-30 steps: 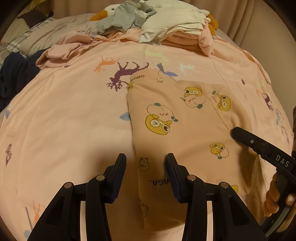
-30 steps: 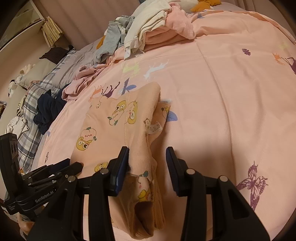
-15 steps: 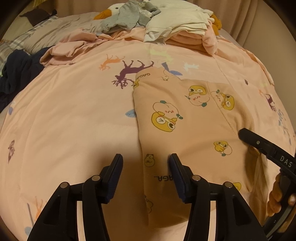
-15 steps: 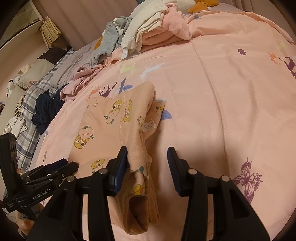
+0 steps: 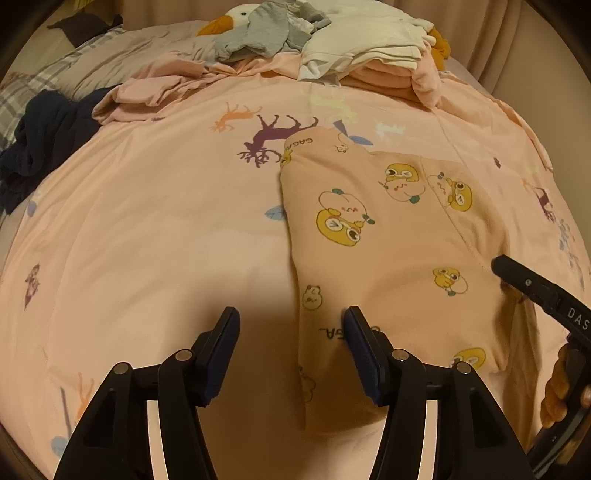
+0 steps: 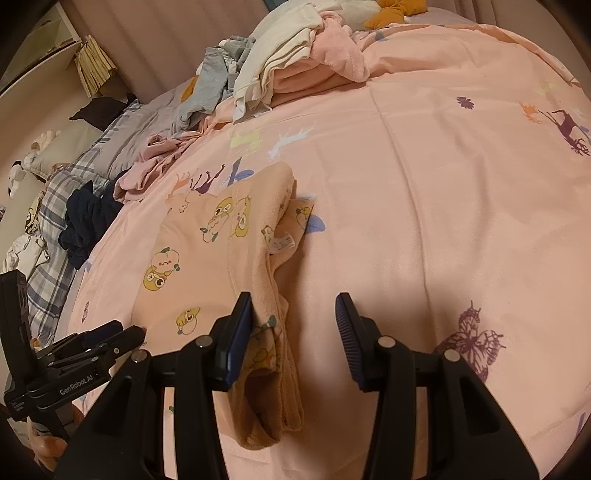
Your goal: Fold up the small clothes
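Two claws, one peach printed garment, one goose plush.

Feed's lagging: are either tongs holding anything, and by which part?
Nothing is held. Left tongs are opening over the garment's edge; right tongs stand open astride its other edge.

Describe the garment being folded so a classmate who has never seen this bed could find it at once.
Start from the pink animal-print bedspread. Nearest the camera, away from the heaped laundry pile at the far end, lies the peach garment, flat. Only it carries yellow cartoon characters.
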Available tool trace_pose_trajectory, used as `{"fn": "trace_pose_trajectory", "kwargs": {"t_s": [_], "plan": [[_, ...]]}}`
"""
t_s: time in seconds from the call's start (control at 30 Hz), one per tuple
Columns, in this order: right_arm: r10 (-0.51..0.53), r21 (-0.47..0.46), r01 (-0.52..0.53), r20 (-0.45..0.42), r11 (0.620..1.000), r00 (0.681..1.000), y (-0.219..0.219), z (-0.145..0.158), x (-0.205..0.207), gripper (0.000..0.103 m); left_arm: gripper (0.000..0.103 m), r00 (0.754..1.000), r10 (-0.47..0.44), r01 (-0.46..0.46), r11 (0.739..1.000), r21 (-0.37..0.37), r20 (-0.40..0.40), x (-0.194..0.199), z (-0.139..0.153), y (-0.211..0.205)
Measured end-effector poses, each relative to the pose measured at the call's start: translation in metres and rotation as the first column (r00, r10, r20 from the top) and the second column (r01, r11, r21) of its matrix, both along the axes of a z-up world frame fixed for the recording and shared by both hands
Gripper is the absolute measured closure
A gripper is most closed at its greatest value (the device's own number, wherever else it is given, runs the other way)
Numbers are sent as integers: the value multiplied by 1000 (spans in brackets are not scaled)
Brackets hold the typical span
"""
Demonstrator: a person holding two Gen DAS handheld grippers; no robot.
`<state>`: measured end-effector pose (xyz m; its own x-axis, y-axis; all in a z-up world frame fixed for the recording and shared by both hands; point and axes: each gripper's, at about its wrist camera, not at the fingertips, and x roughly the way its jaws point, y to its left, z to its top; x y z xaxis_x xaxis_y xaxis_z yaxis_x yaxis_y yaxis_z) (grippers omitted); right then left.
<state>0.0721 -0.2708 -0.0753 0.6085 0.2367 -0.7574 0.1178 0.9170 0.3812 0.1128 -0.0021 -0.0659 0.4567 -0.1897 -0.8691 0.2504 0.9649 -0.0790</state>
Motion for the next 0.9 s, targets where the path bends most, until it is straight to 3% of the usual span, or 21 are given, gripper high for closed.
{"fn": "trace_pose_trajectory", "kwargs": {"t_s": [0.33, 0.43, 0.47, 0.63, 0.7, 0.87, 0.9], "plan": [[-35, -141, 36, 9, 989, 999, 2, 17, -24, 50, 41, 1000, 19, -18, 999, 42, -13, -19, 3, 6], [-46, -164, 47, 10, 985, 999, 0, 21, -34, 41, 29, 1000, 19, -18, 998, 52, -22, -25, 1, 7], [-46, -172, 48, 15, 984, 999, 0, 23, -39, 36, 29, 1000, 20, -19, 999, 51, -22, -29, 2, 8], [-33, -216, 34, 11, 976, 999, 6, 30, -57, 31, 28, 1000, 23, -23, 998, 56, 2, -45, 13, 8], [-31, -223, 33, 13, 974, 999, 8, 33, -64, 22, 28, 999, 21, -23, 997, 79, 26, -55, 21, 6], [-11, -234, 18, 31, 972, 999, 15, 43, -80, 19, 27, 997, 23, -27, 998, 62, 71, -75, 40, 6], [-5, -235, 14, 38, 972, 999, 18, 46, -83, 15, 23, 996, 31, -36, 997, 65, 81, -79, 44, 6]]}}
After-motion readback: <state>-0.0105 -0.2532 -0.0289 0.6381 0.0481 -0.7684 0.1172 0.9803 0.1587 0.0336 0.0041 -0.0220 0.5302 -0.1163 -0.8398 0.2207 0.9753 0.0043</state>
